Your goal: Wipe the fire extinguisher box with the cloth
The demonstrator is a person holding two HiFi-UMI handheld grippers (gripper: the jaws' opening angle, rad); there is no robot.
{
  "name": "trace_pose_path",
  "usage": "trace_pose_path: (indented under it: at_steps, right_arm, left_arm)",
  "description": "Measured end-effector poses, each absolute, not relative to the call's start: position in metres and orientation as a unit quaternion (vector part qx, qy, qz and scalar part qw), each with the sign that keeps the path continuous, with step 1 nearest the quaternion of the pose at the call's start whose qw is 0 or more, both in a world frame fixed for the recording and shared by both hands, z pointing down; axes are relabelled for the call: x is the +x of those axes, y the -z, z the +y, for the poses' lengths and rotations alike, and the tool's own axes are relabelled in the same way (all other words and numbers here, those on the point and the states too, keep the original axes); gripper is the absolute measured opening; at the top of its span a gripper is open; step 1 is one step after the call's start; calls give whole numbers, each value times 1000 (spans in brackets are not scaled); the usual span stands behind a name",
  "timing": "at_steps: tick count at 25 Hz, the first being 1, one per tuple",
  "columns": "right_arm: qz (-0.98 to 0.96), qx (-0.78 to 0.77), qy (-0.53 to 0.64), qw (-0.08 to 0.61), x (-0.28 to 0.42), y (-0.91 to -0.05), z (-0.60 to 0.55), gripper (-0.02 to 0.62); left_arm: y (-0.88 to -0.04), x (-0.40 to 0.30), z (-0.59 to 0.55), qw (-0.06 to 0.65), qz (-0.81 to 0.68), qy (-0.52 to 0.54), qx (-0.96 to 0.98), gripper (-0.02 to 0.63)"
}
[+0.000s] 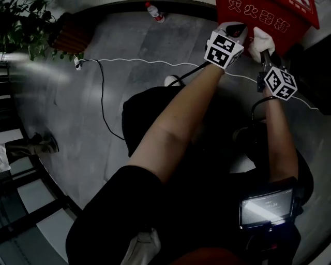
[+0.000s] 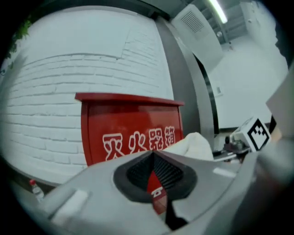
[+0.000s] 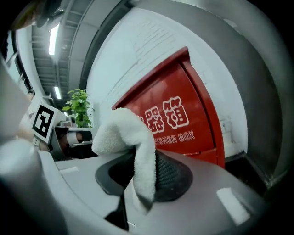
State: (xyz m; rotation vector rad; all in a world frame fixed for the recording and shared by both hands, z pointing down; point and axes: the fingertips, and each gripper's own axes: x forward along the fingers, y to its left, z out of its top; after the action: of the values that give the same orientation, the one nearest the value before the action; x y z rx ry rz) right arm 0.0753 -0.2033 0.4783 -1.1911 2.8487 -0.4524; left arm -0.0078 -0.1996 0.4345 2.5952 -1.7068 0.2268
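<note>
- I am looking at the red fire extinguisher box (image 1: 264, 18). It is standing against a white brick wall (image 2: 69, 69), and white letters are running across its front.
- My right claw (image 3: 143, 160) is squeezing the white fluffy cloth (image 3: 121, 133) tight between its black pads. The cloth is sticking up out of the claw and flopping over to one side.
- In the head view, the cloth is sitting right at the lower front of the box, under the letters. I cannot tell for sure if it is touching the red face or hanging just beside it.
- My left claw (image 2: 154, 158) is clenched with nothing in it. Only a thin strip of the red box is showing between its pads.
- The left claw is pointing at the front of the box, just beside the right claw.
- Both of the person's arms are reaching forward. The marker cube (image 1: 223, 47) on each claw is facing up at the head camera.
- A small white bottle (image 1: 155, 11) with a red cap is standing on the grey floor (image 1: 155, 46) by the wall, well apart from the box.
- A white cable (image 1: 139, 61) is lying across the floor.
- A green plant (image 1: 26, 26) is growing in the far corner.
</note>
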Motion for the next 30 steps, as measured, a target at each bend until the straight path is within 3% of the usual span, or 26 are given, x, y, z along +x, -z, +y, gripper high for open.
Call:
trace_pose_path:
  at_steps: [12,19,30]
  right_arm:
    - [944,-330,-13,-9,74,-267,-145,101]
    - [950,-301,-84,-10,61,-229,-123,103]
    - [950,-297,-75,55,37,-220,-114,102]
  left_arm:
    - [-233,9,-122,-108,-449,-23,887,2]
    - [-223,0,-109,-108,-429,2,897,2]
    - [-227,-17,-102,-96,-436,62,892,2]
